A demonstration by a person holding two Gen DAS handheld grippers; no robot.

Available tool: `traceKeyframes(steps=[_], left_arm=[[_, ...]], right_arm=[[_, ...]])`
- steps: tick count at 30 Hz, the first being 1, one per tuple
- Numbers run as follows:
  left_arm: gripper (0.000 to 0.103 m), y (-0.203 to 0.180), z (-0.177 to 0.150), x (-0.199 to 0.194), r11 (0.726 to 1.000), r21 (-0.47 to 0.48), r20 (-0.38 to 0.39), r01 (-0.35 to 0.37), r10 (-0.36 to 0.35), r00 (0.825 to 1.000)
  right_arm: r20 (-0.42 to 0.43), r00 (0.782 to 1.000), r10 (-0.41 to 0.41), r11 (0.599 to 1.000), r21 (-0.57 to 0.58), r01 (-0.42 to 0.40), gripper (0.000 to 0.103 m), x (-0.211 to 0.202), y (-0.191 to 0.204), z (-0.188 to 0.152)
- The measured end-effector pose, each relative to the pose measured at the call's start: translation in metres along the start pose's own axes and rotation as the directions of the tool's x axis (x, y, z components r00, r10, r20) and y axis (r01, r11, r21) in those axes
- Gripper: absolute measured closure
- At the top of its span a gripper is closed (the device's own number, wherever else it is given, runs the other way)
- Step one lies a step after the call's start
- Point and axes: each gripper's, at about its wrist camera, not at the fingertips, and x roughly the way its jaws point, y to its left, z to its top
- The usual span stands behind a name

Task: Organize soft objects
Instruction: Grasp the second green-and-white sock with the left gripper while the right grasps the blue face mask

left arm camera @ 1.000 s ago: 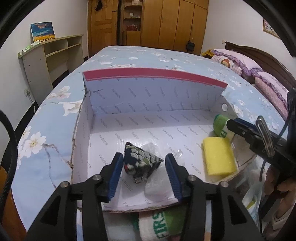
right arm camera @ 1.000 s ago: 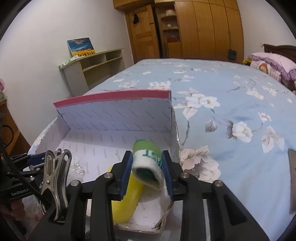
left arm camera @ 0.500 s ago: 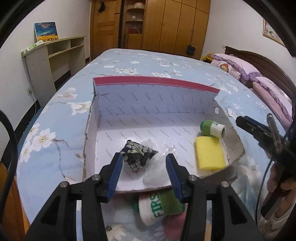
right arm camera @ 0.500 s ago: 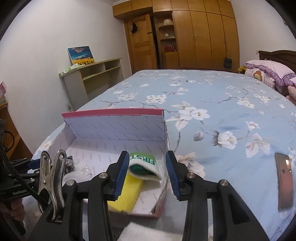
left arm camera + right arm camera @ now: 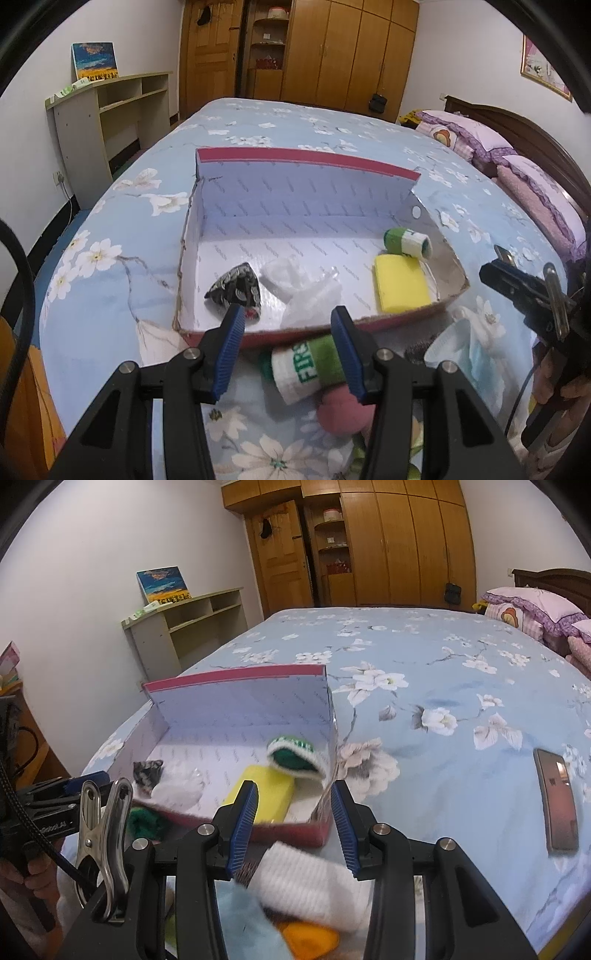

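Both hand-held grippers, left [image 5: 286, 345] and right [image 5: 293, 821], have withdrawn, jaws parted, empty; right's just opened, releasing green roll [image 5: 295, 757]; 4 items boxed [image 5: 306, 162]; pile nearest remains.

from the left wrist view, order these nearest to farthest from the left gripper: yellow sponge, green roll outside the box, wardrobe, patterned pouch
1. Green roll: on the bed, just before the left gripper, outside the box.
2. Patterned pouch: in the box, front left.
3. Yellow sponge: in the box, right side.
4. Wardrobe: far wall, beyond the bed.
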Motion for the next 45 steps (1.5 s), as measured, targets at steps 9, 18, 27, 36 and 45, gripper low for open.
traceKeyframes(steps=[9, 18, 27, 36, 45], left_arm=[[0.052, -0.005, -0.017, -0.005, 0.999, -0.007, -0.024, 0.036, -0.036, 0.999], [0.045, -0.01, -0.031, 0.004, 0.999, 0.013, -0.061, 0.029, -0.028, 0.998], [0.045, -0.011, -0.033, 0.018, 0.999, -0.004, -0.069, 0.041, -0.041, 0.997], [0.045, -0.009, -0.031, 0.027, 0.998, -0.03, -0.075, 0.051, -0.053, 0.996], [0.045, -0.006, -0.029, 0.035, 0.996, -0.065, -0.095, 0.06, -0.066, 0.993]], right_arm=[[-0.023, 0.999, 0.046, 0.999, 0.009, -0.046, 0.061, -0.021, 0.01, -0.018], [-0.057, 0.993, 0.105, 0.994, 0.003, -0.105, 0.058, -0.028, 0.022, -0.038], [-0.108, 0.983, 0.147, 0.988, -0.03, -0.151, 0.052, -0.021, 0.035, -0.06], [-0.135, 0.986, 0.103, 0.987, -0.109, -0.118, 0.052, -0.009, 0.046, -0.076], [-0.137, 0.985, 0.102, 0.988, -0.103, -0.116, 0.053, -0.006, 0.046, -0.081]])
